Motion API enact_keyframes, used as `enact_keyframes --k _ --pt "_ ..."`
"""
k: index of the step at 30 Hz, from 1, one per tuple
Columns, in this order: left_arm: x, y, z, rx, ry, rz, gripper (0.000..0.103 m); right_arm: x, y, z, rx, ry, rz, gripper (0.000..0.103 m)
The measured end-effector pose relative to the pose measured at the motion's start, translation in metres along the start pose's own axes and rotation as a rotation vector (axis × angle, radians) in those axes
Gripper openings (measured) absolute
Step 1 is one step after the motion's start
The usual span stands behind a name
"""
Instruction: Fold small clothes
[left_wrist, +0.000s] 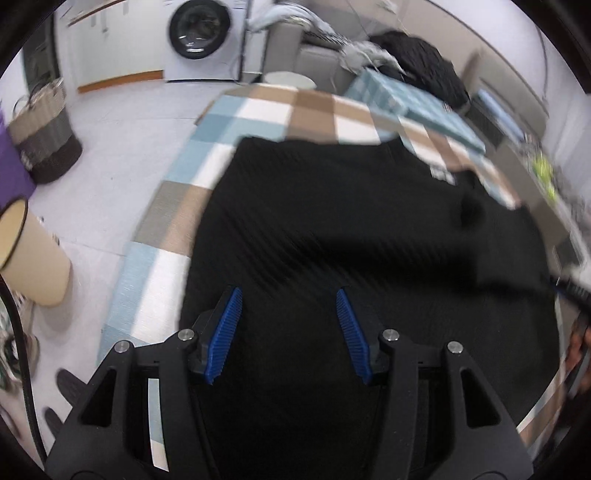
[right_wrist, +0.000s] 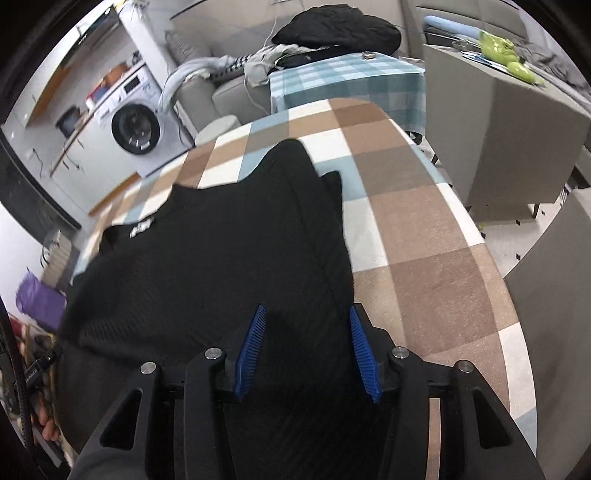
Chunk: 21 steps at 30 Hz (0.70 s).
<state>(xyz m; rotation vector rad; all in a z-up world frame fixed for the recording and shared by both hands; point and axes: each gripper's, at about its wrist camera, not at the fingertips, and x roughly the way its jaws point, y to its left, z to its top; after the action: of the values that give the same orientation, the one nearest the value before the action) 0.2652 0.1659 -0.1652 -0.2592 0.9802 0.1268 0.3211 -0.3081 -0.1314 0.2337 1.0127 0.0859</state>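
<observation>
A black ribbed garment (left_wrist: 351, 229) with a small white logo lies spread on the checked tablecloth (left_wrist: 258, 114). It also shows in the right wrist view (right_wrist: 221, 251) on the same checked cloth (right_wrist: 424, 236), one pointed corner reaching away. My left gripper (left_wrist: 289, 295) is open, its blue pads over the garment's near edge with nothing between them. My right gripper (right_wrist: 306, 312) is open too, above the garment's near right edge, its right pad close to the hem.
A washing machine (left_wrist: 199, 37) stands far left, with a woven basket (left_wrist: 44, 133) and a cream bin (left_wrist: 33, 254) on the floor. A second, teal-checked table (right_wrist: 343, 81) holds a black bundle (right_wrist: 340, 29). A grey cabinet (right_wrist: 498, 129) stands on the right.
</observation>
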Motion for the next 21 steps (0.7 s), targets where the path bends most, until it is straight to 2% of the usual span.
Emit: enact_keyframes --k 1,3,4,5,7,9,12,16,21 --pt "0.002 -0.005 -0.002 0.019 0.004 -0.005 0.05 -0.001 0.004 -0.002 -0.026 -0.004 -0.003 0.055" --pt "0.003 -0.014 -0.006 0.055 0.001 -0.01 0.05 -0.001 0.014 -0.004 -0.082 -0.008 -0.025 0.056" --pt "0.004 -0.019 -0.007 0.079 -0.001 0.002 0.048 -0.001 0.017 -0.006 -0.101 -0.009 -0.042 0.056" --pt "0.004 -0.024 -0.008 0.104 -0.002 0.016 0.042 0.0 0.02 -0.008 -0.125 -0.007 -0.06 0.055" --pt "0.003 -0.029 -0.009 0.127 0.005 0.012 0.034 0.002 0.025 -0.01 -0.158 -0.015 -0.092 0.039" --pt "0.002 -0.033 -0.011 0.144 0.008 0.02 0.031 0.002 0.028 -0.014 -0.191 -0.024 -0.116 0.033" --pt "-0.003 -0.036 -0.017 0.154 0.003 0.028 0.03 -0.001 0.025 -0.018 -0.185 -0.016 -0.096 0.028" --pt "-0.014 -0.039 -0.033 0.173 0.001 0.029 0.03 -0.007 0.023 -0.028 -0.18 0.004 -0.081 0.027" --pt "-0.037 -0.037 -0.065 0.177 0.012 0.019 0.03 -0.026 0.019 -0.055 -0.168 0.019 -0.06 0.027"
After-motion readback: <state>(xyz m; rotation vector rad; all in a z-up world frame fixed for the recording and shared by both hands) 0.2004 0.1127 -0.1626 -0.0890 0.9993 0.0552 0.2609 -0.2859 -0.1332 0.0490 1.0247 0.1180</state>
